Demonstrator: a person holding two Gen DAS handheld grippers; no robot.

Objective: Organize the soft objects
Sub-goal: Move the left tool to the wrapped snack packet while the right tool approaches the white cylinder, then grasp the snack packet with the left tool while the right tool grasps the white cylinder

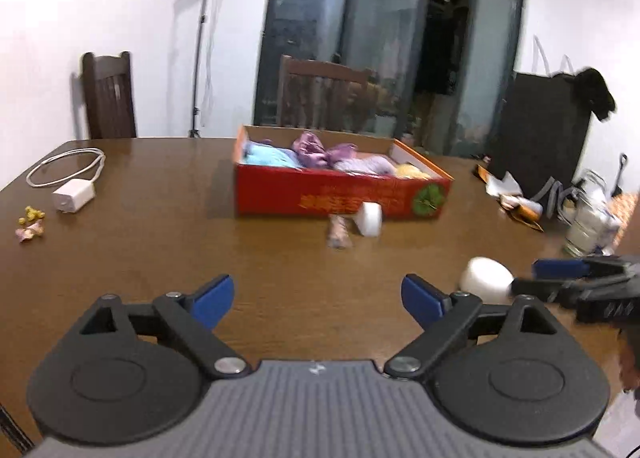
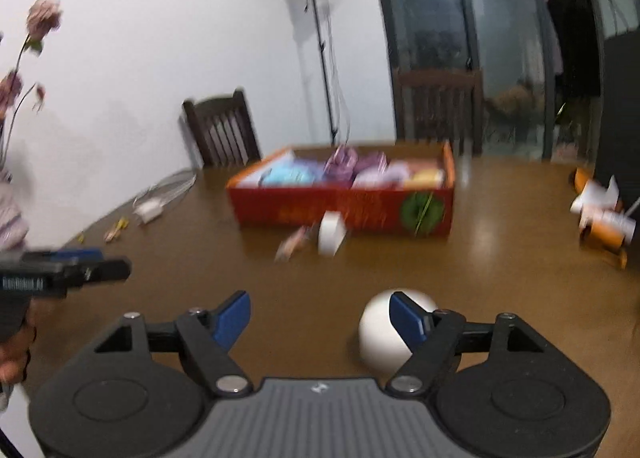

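Note:
A red cardboard box (image 1: pixel 340 195) (image 2: pixel 344 205) stands mid-table, holding several soft items in blue, purple, lilac and yellow. Before its front wall lie a small pinkish wrapped thing (image 1: pixel 339 232) (image 2: pixel 292 244) and a white roll (image 1: pixel 370 217) (image 2: pixel 331 233). A white ball (image 1: pixel 486 280) (image 2: pixel 384 332) rests nearer on the brown table (image 1: pixel 160 250) (image 2: pixel 500 258). My left gripper (image 1: pixel 318 298) is open with only table between its blue pads, well short of the box. My right gripper (image 2: pixel 320 318) is open too; its right finger overlaps the ball. Both views are blurred.
A white charger with its cable (image 1: pixel 74 193) and small yellow and pink scraps (image 1: pixel 30 223) lie at the left. Orange-and-white packets (image 1: pixel 516 201) (image 2: pixel 604 217), a glass jar (image 1: pixel 588 225) and a black bag (image 1: pixel 544 129) sit at the right. Chairs (image 1: pixel 110 97) and a light stand (image 1: pixel 202 37) are behind.

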